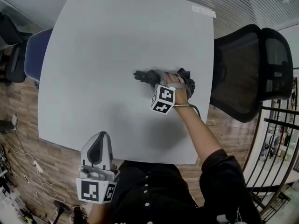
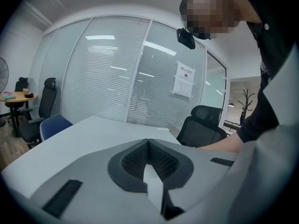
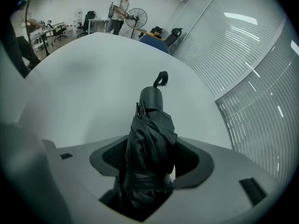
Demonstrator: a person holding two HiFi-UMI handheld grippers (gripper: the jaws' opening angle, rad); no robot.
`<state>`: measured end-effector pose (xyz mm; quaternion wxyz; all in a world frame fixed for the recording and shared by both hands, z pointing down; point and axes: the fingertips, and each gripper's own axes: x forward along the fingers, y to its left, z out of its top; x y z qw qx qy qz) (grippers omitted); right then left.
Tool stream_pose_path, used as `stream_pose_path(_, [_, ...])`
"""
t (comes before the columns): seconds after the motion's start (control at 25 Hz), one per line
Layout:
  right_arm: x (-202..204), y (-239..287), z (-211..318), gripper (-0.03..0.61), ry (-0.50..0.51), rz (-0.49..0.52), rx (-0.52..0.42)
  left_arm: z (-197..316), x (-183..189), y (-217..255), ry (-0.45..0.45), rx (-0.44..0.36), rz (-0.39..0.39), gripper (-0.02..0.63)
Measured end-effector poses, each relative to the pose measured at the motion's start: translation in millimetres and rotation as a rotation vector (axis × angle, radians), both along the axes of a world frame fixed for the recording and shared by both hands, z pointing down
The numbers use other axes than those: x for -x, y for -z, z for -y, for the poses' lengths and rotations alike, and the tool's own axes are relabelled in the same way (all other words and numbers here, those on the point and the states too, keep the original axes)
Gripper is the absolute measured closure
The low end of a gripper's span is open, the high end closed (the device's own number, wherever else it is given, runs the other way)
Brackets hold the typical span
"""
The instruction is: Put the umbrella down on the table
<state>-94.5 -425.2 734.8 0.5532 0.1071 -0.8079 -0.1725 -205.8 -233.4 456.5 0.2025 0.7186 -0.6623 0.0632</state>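
Observation:
A folded black umbrella (image 1: 148,76) lies across the grey-white table (image 1: 112,36), right of its middle, with its handle end pointing left. My right gripper (image 1: 174,78) comes down on it from the near side. In the right gripper view the umbrella (image 3: 150,139) fills the gap between both pads (image 3: 111,157), its fabric touching each, and its strap loop points away over the tabletop. My left gripper (image 1: 100,139) hovers at the table's near edge, apart from the umbrella. Its jaws (image 2: 148,143) meet with nothing between them.
A black mesh office chair (image 1: 247,69) stands close to the table's right side, and a blue chair (image 1: 35,55) at its left. A small paper label (image 1: 203,10) sits at the far right corner. Cables lie on the wood floor (image 1: 18,153) at the left.

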Motion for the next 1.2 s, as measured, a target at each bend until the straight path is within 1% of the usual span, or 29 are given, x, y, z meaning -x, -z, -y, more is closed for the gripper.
stream_pose_path(0.2, [0,3,2,0.261,0.012,-0.029,-0.044,-4,0,5,-0.002,-0.015,0.003,0.600])
stream_pose_path(0.32, [-1,8,2,0.241,-0.005,-0.028,-0.052,-8,0,7,0.002,-0.019,0.006,0.600])
stream_pose_path(0.48, [0,32,-1,0.233,-0.015,0.011,-0.110,-14,1,12,0.010,-0.032,0.022,0.600])
stream_pose_path(0.64, [-1,60,-12,0.233,-0.034,0.093,-0.122,-16,-2,17,0.005,-0.052,0.021,0.600])
stream_pose_path(0.76, [-7,88,-19,0.235,-0.080,0.189,-0.129,-17,-5,24,-0.003,-0.076,0.024,0.600])
stream_pose_path(0.84, [-12,111,-25,0.238,-0.132,0.280,-0.112,-17,-8,30,-0.011,-0.094,0.027,0.600])
stream_pose_path(0.88, [-16,125,-27,0.253,-0.165,0.336,-0.105,-17,-9,33,-0.015,-0.102,0.029,0.600])
stream_pose_path(0.92, [-20,140,-29,0.285,-0.200,0.396,-0.103,-17,-11,36,-0.020,-0.112,0.031,0.600])
stream_pose_path(1.0, [-31,171,-31,0.414,-0.265,0.519,-0.106,-16,-13,43,-0.027,-0.132,0.034,0.600])
stream_pose_path(1.04, [-36,186,-33,0.437,-0.292,0.576,-0.105,-15,-14,46,-0.030,-0.143,0.035,0.600])
stream_pose_path(1.2, [-57,240,-46,0.497,-0.372,0.777,-0.074,-16,-19,60,-0.040,-0.181,0.041,0.600])
